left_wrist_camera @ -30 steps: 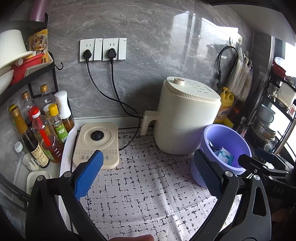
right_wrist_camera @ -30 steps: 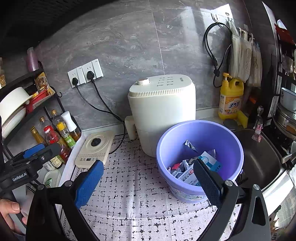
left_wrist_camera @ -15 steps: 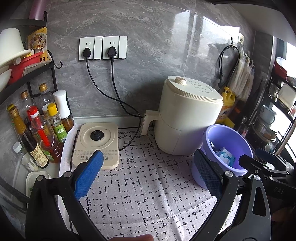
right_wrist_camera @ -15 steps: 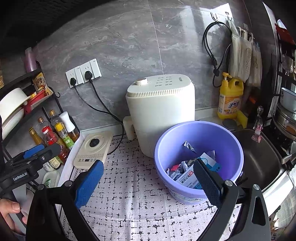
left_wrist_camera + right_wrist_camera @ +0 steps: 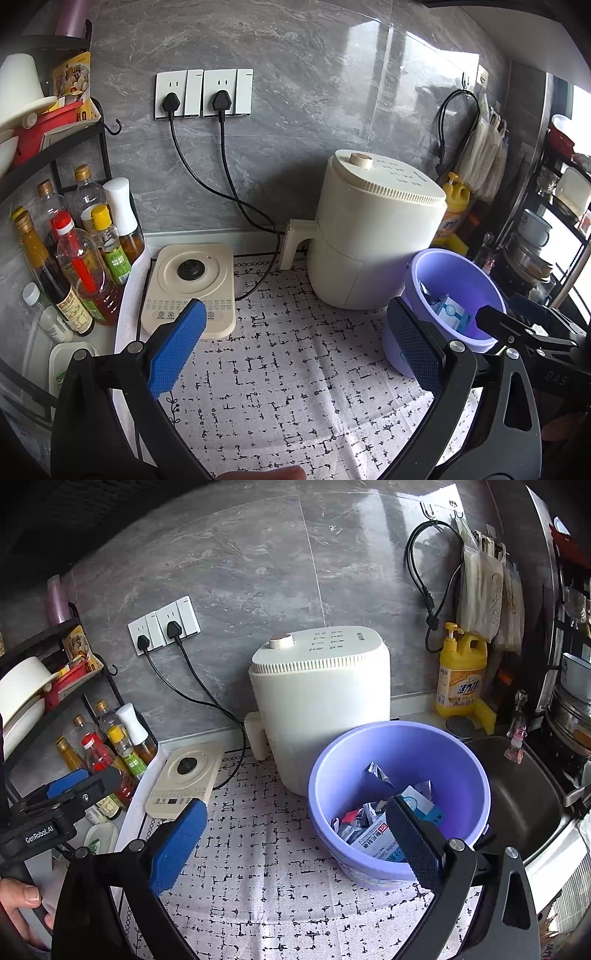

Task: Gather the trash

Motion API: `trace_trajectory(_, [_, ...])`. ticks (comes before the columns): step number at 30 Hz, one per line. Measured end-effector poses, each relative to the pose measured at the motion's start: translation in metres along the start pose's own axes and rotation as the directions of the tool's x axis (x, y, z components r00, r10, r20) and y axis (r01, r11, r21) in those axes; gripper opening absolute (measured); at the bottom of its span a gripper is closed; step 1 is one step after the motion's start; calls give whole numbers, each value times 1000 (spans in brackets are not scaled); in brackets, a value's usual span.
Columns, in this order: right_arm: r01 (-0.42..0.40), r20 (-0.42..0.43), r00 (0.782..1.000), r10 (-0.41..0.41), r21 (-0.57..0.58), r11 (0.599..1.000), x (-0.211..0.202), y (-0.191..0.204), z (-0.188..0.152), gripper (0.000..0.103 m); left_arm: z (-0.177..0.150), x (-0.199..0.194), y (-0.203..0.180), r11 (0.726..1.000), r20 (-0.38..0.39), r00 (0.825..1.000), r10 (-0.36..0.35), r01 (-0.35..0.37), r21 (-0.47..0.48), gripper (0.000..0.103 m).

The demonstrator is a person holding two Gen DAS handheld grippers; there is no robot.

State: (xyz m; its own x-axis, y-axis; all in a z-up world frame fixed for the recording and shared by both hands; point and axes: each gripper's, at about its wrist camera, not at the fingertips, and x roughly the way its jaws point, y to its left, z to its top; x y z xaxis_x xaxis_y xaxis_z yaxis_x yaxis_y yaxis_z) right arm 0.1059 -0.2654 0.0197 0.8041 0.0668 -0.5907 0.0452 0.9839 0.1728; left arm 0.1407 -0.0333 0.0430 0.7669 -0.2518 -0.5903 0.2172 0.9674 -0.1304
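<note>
A purple bucket [image 5: 454, 753] stands on the patterned white mat [image 5: 266, 878], in front of a cream air fryer [image 5: 321, 698]. Inside it lie several pieces of trash [image 5: 373, 834]: wrappers and small printed cartons. The same bucket [image 5: 461, 273] shows at the right of the left wrist view. My right gripper [image 5: 295, 830] hovers open just in front of the bucket, nothing between its blue pads. My left gripper [image 5: 295, 347] is open and empty too, over the mat to the bucket's left. No loose trash shows on the mat.
A cream kettle base [image 5: 190, 288] sits at the mat's left, beside a rack of sauce bottles [image 5: 77, 254]. Two black cords [image 5: 221, 177] run from wall sockets. Yellow detergent [image 5: 460, 675] and a steel sink [image 5: 517, 786] lie right of the bucket.
Both grippers have drawn back slightly from the counter, so the bucket and fryer sit a little further off. Both stay open and empty.
</note>
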Motion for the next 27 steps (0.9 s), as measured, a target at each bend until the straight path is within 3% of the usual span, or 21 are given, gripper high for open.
trace_trajectory(27, [-8,-25,1000,8,-12,1000,12,-6,6,95,5,16,-8,1000,1,1000,0,0,-24,97])
